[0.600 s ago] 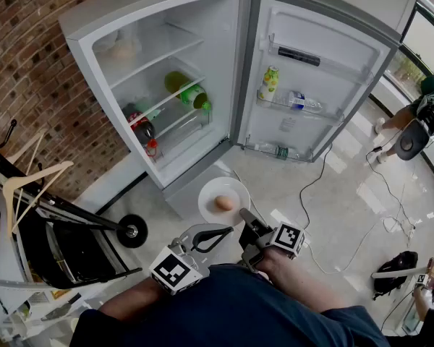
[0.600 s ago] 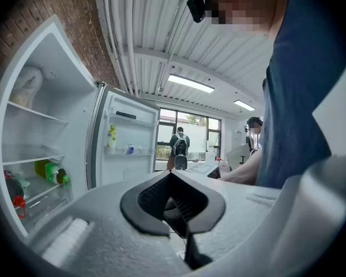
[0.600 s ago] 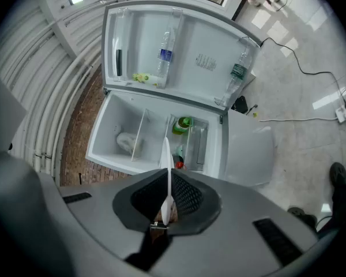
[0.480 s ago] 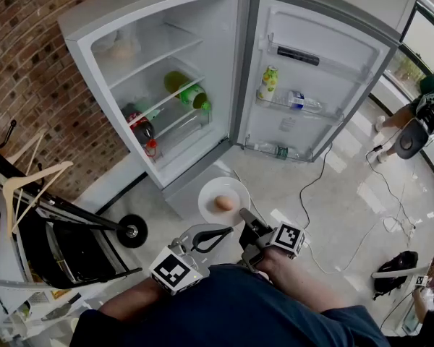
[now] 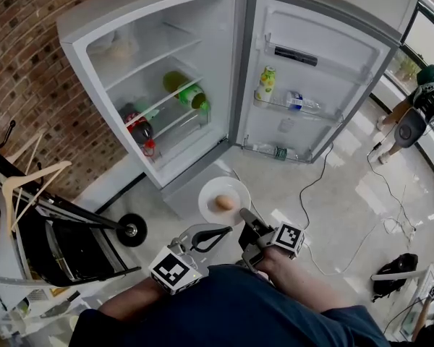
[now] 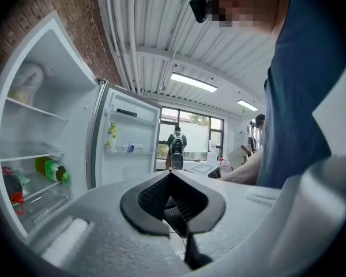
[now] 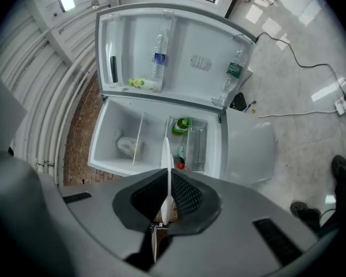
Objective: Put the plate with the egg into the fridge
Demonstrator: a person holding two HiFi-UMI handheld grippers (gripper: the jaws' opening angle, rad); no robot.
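A white plate (image 5: 215, 189) with a brown egg (image 5: 223, 202) on it is held level in front of the open fridge (image 5: 112, 16), below its lower edge. My right gripper (image 5: 243, 220) is shut on the plate's near rim. In the right gripper view the plate (image 7: 166, 152) stands edge-on, pinched between the dark pads of that gripper (image 7: 168, 176). My left gripper (image 5: 226, 231) hangs just left of it, close to the plate's near edge, with nothing in it. In its own view the left gripper (image 6: 170, 176) has its tips together.
The fridge shelves hold a green bottle (image 5: 186, 91) and a dark red-capped bottle (image 5: 140, 129). The door racks carry a yellow-green bottle (image 5: 266, 83) and a water bottle (image 5: 298, 100). Wooden hangers (image 5: 30, 179) and a wheeled rack (image 5: 132, 230) stand left; cables (image 5: 311, 186) cross the floor.
Both grippers and the plate hold their place. A person at the far right edge has shifted a little.
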